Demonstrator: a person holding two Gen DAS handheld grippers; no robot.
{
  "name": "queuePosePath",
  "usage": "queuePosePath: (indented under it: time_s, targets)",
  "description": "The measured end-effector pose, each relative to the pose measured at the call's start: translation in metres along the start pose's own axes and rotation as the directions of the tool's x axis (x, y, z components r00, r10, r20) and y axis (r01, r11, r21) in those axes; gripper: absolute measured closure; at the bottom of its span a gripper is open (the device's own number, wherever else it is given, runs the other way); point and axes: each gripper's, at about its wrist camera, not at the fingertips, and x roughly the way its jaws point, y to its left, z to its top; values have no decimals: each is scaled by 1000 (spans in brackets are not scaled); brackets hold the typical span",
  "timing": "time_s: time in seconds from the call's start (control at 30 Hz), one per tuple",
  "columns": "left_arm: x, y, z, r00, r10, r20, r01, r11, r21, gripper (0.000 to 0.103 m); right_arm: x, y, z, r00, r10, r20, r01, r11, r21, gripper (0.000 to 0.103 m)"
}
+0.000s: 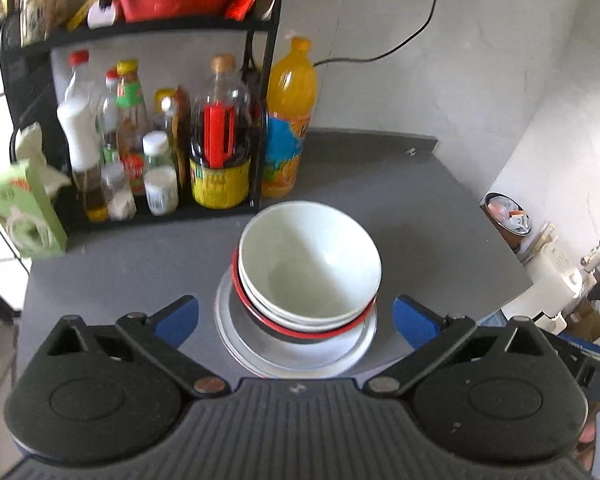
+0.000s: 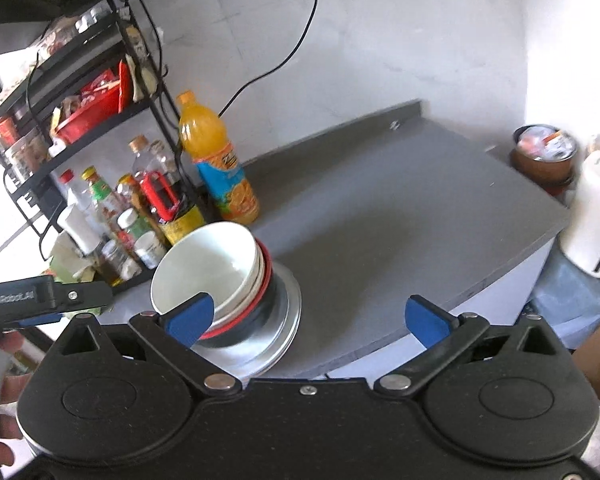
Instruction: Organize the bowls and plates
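Your left gripper point(image 1: 296, 320) and right gripper point(image 2: 308, 320) both hover spread wide and empty above the grey table point(image 1: 400, 208). On its near part, white bowls point(image 1: 310, 264) nest over a red-rimmed bowl point(image 1: 296, 330) on stacked plates point(image 1: 300, 354), near the orange juice bottle point(image 1: 288, 120).

- The grey counter point(image 1: 380, 208) carries a stack of plates point(image 1: 300, 350) with nested bowls point(image 1: 308, 268) on top, near its front edge
- An orange drink bottle point(image 1: 288, 120) stands on it just behind the stack
- A black rack point(image 1: 140, 216) of bottles sits at its left, a green carton point(image 1: 24, 212) beside it
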Motion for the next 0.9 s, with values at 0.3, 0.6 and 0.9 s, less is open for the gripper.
queuePosePath:
  time_s: [0.3,0.6,0.9]
  targets:
    - [-29,6,13,998,-34,44,29,993,116,0,-28,33,4,990,-110,88,110,994,8,0]
    - [-50,12,17,997,-33,77,21,989,148,0,-50,42,5,983,-151,102,149,988,30,0]
    - [-62,22,2,997,26,66,-35,988,152,0,-57,57,-9,978,-190,81,194,980,-43,0]
